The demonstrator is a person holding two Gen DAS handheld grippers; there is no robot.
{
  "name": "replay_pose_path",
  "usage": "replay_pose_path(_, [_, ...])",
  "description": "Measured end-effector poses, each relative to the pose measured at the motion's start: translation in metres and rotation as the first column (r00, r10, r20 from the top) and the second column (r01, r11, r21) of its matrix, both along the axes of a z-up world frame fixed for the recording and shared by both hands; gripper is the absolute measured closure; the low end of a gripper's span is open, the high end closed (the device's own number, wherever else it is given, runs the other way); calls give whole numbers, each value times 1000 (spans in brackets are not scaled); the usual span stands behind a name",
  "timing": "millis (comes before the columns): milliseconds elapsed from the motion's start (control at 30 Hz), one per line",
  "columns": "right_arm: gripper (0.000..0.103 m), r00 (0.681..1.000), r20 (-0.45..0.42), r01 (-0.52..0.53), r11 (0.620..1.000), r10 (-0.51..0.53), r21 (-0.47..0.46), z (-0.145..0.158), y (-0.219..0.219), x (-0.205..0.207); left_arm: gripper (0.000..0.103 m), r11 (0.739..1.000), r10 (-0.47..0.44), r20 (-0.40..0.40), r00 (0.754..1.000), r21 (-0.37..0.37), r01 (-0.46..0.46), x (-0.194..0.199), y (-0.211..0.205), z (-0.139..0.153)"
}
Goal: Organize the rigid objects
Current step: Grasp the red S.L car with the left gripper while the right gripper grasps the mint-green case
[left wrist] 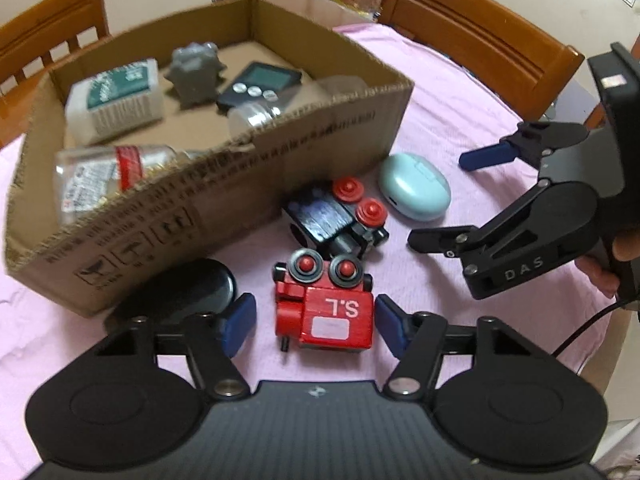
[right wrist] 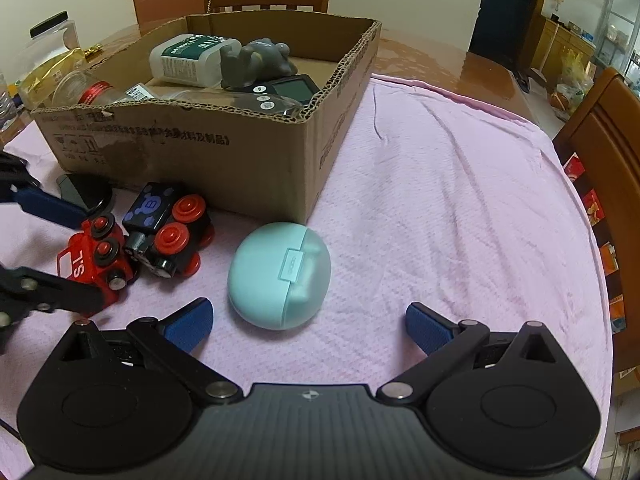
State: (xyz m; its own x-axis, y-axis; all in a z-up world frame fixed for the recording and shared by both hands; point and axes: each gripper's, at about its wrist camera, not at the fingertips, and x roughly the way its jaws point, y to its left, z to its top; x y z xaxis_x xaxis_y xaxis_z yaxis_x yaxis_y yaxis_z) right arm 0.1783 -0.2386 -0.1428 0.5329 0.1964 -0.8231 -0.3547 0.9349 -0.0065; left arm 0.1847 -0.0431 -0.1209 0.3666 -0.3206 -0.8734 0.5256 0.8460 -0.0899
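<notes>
Your cardboard box (left wrist: 224,184) fills the upper left of the left wrist view and already holds bottles, a grey figure and a small timer, so the sorting looks well under way; what remains lies on the pink-covered surface (right wrist: 460,208) just in front of the box. The largest piece left is the mint earbud case (right wrist: 280,276), low and centre in the right wrist view, near the box corner but apart from it. Your right tongs (right wrist: 310,328) stand wide and empty, and the case sits just ahead of them toward the left pad, so you would need to shift a little that way and push forward before closing. The black toy engine (left wrist: 336,216) lies on its side at the middle of the left view, touching the red toy engine (left wrist: 326,308) below it. Your left tongs (left wrist: 316,324) are spread wide with the red engine between the blue pads, neither pad clearly touching it. This looks like the step in hand: close on the red body, lift clear of its black neighbour, then carry it up and left over the box wall. A flat black disc (left wrist: 188,292) waits beside the left pad, against the box.
</notes>
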Motion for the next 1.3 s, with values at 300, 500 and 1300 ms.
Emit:
replay_pose_path(300, [0,1000,7,-4,1000,4,1,0,3,-5,52,999,35,7,999,8,-35,-13,9,2])
replay_pose_path(500, [0,997,10,-72,997,72,0,1,19,-2,52,990,142,-9,990,17,-141,-24,38,4])
replay_pose_path(1300, [45,1000,31,0,1000,0,-3,12,22,3,50,982,189,21,982,25,-189,-28,50,3])
